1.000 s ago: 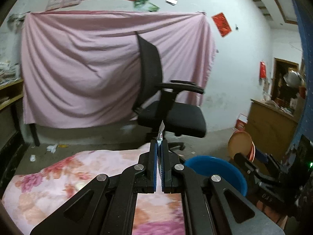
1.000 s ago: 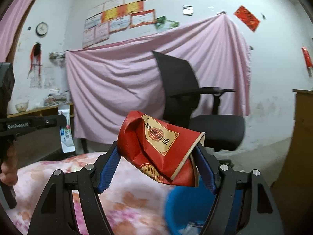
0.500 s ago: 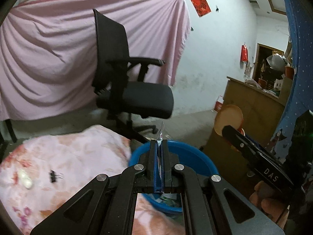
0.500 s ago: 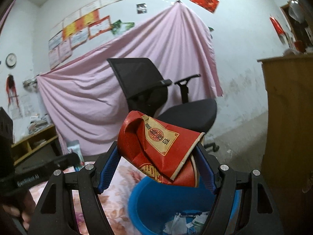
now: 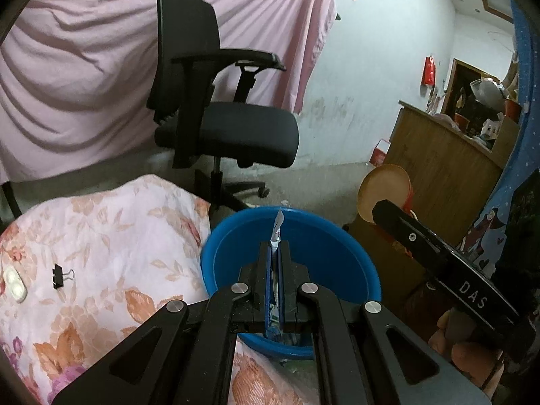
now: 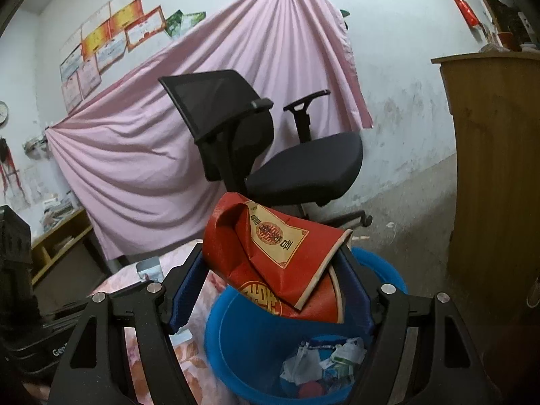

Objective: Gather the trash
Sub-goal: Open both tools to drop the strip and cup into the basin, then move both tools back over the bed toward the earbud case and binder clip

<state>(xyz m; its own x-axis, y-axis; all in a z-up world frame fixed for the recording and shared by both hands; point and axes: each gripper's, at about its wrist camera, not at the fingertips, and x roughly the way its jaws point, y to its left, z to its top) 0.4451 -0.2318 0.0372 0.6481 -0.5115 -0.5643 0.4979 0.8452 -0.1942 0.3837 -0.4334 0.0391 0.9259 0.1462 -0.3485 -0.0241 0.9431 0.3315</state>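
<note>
left gripper point(image 5: 276, 249) pinches wrapper point(image 5: 277, 233), right gripper point(image 6: 270, 270) clamps red cup point(image 6: 270, 256), over blue bin point(image 6: 243, 330).

A thin white-and-blue wrapper point(image 5: 276, 270) stands on edge, pinched flat above the near side of a round blue basin point(image 5: 337, 236). A crushed red paper cup point(image 6: 270, 256) with a gold label tilts over the basin's point(image 6: 236, 347) far rim. Crumpled paper scraps point(image 6: 320, 361) lie in its bottom.

The crushed red cup point(image 6: 273, 263) hides the blue basin's point(image 6: 236, 337) far rim. The trash scraps point(image 6: 324, 361) inside are too jumbled to identify.
</note>
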